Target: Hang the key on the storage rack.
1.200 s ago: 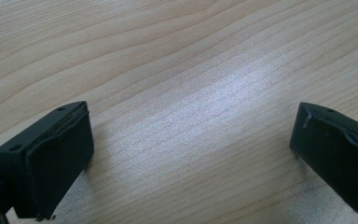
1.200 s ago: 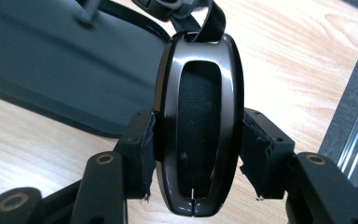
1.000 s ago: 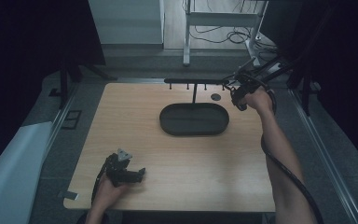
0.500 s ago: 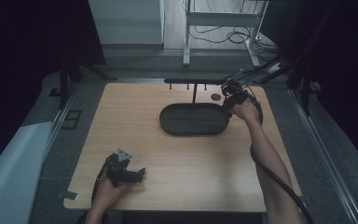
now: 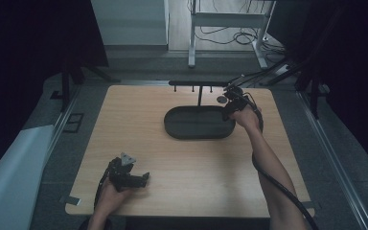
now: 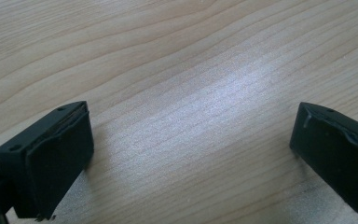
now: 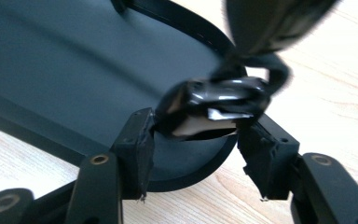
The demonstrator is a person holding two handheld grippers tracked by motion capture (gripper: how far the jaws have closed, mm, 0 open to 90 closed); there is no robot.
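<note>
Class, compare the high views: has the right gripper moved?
Yes. The right gripper has come left and nearer, from beyond the table's far right corner to the dark tray's right end.

Both forearms are bare, with no sleeves showing in the high view. The left gripper (image 5: pixel 127 176) at lower left is black, with a grey three-cornered plate on top. The right gripper (image 5: pixel 233 98) at upper right is black too, and a thick black cable (image 5: pixel 278 184) trails from it toward the bottom edge. In the right gripper view, brass-coloured screws (image 7: pixel 99 159) sit in the black jaw arms.
</note>
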